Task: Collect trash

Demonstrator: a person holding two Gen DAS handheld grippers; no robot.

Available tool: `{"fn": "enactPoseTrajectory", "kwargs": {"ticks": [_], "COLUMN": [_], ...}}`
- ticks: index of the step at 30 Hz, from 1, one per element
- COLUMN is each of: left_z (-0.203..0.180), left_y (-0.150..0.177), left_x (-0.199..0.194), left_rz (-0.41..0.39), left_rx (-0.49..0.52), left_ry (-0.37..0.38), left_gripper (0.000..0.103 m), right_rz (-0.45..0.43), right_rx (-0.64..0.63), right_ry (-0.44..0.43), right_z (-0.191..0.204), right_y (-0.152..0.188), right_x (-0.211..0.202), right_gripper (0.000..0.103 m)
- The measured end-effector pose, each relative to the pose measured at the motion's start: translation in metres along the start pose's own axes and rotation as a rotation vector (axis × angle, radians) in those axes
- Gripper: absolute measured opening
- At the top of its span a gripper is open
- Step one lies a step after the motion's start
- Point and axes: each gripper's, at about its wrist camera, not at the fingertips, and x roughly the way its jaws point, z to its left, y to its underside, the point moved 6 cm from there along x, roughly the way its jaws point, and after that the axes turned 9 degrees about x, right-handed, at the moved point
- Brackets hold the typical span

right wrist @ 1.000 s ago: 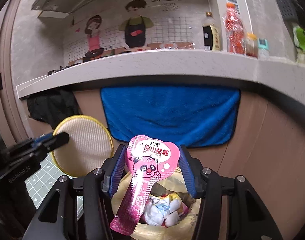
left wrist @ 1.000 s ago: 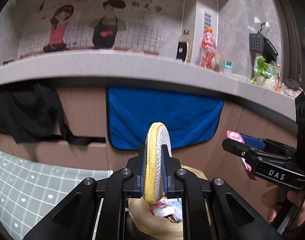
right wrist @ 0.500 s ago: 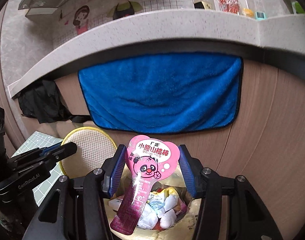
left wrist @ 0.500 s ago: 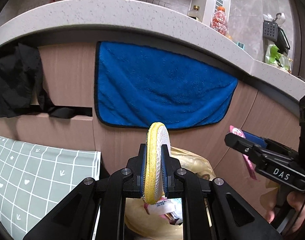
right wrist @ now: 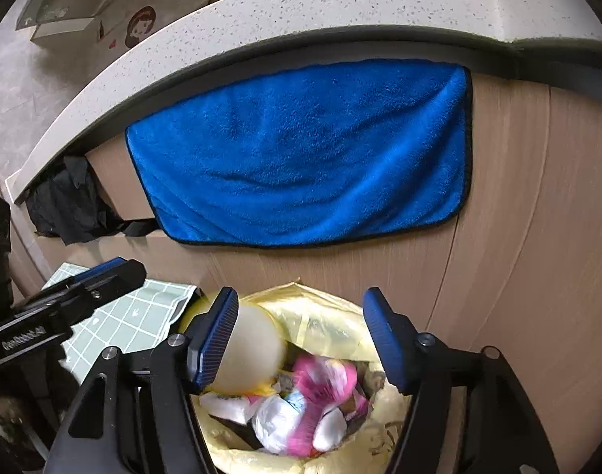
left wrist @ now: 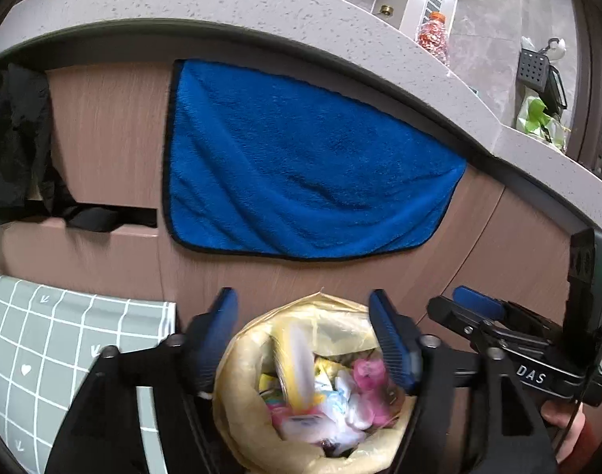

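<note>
A bin lined with a yellow bag (left wrist: 237, 395) (right wrist: 332, 316) stands right below both grippers, holding several scraps. My left gripper (left wrist: 305, 335) hangs over it, its jaws opening and empty; the round yellow-rimmed mesh pad (left wrist: 297, 359) (right wrist: 249, 351) drops, blurred, into the bag. My right gripper (right wrist: 301, 335) is beside it on the right, also seen as the right gripper (left wrist: 478, 308) from the left wrist. Its jaws are opening and empty too. The pink snack wrapper (right wrist: 324, 387) (left wrist: 368, 371) lies blurred among the scraps. The left gripper (right wrist: 103, 276) shows at the left edge.
A blue towel (left wrist: 309, 173) (right wrist: 301, 158) hangs on the wooden cabinet front behind the bin, under a speckled counter (left wrist: 261, 8). A green checked mat (left wrist: 64, 339) lies left of the bin. Black cloth (left wrist: 12, 150) hangs at the far left.
Both grippers sank toward the bin and opened. The left one let go of the mesh pad and the right one let go of the pink wrapper; both fell into the bag.
</note>
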Motion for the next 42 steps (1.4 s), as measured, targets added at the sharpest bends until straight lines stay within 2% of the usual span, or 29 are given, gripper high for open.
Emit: {"fn": "enactPoseTrajectory", "kwargs": {"ticks": [4,10,14,18,22,28,35,42], "left_z": [0.007,0.004,-0.005,-0.016,-0.018,-0.027,-0.034,-0.036], "left_y": [0.006,0.027,0.056,0.091,0.116,0.138,0.156,0.165], "left_x": [-0.028,-0.095,-0.143,-0.190,-0.233,-0.281,-0.322,-0.343], "left_rz": [-0.016,-0.045,-0.006,0.003,-0.003,-0.055,-0.096,-0.124], "left_rx": [-0.045,-0.030,0.021,0.057,0.059,0.073,0.084,0.074], "left_ry": [-0.064,-0.205,-0.355,-0.397,-0.478,-0.508,-0.527,-0.519], "left_gripper": [0.071,0.071,0.071,0.071,0.071,0.071,0.071,0.071], "right_rz": [0.004,-0.016,-0.026,-0.026,-0.029,-0.070,-0.098,-0.130], "right_rx": [0.001,-0.001,-0.041,-0.089,-0.147,-0.177,-0.161,-0.167], "right_ry": [-0.004,-0.042,-0.082,-0.111,-0.117,-0.087,-0.089,-0.082], "right_z": [0.003,0.022,0.050,0.081,0.109,0.130,0.144,0.151], "right_y": [0.006,0.024,0.052,0.086,0.126,0.162,0.181,0.196], "right_x": [-0.014,-0.057,-0.096,-0.129,-0.157,-0.191,-0.218,-0.234], "right_gripper": [0.063,0.064,0.066,0.067,0.069,0.069,0.071,0.071]}}
